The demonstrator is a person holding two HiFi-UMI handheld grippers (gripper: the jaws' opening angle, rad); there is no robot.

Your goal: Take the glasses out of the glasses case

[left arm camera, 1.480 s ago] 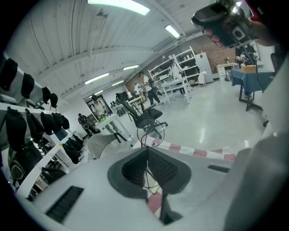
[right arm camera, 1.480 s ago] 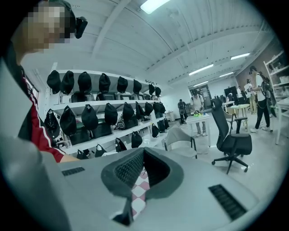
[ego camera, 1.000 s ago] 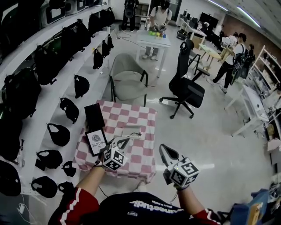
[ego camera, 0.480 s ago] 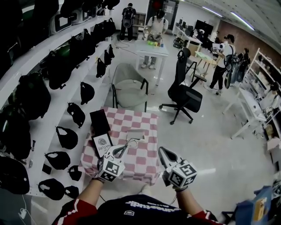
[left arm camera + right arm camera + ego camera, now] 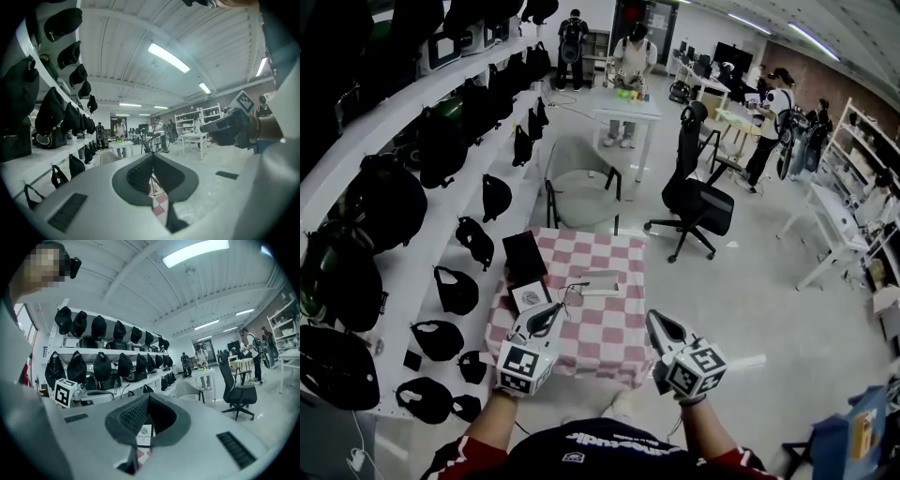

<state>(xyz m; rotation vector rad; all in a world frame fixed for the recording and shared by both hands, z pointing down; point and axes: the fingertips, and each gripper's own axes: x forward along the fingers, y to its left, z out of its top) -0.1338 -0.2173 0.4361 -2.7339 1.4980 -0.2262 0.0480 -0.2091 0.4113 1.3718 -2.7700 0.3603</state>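
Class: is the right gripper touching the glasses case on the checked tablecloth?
Apart. The head view shows the right gripper at the front right corner of the checked tablecloth, with bare cloth plainly separating it from the glasses case.

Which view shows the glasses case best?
The head view: the glasses case lies on the checked table, seen from above. Neither gripper view shows it clearly, because each gripper's own jaws fill the lower frame.

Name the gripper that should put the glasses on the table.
Probably left: the left gripper is shut on the glasses above the checkered table; the right gripper is shut and empty.
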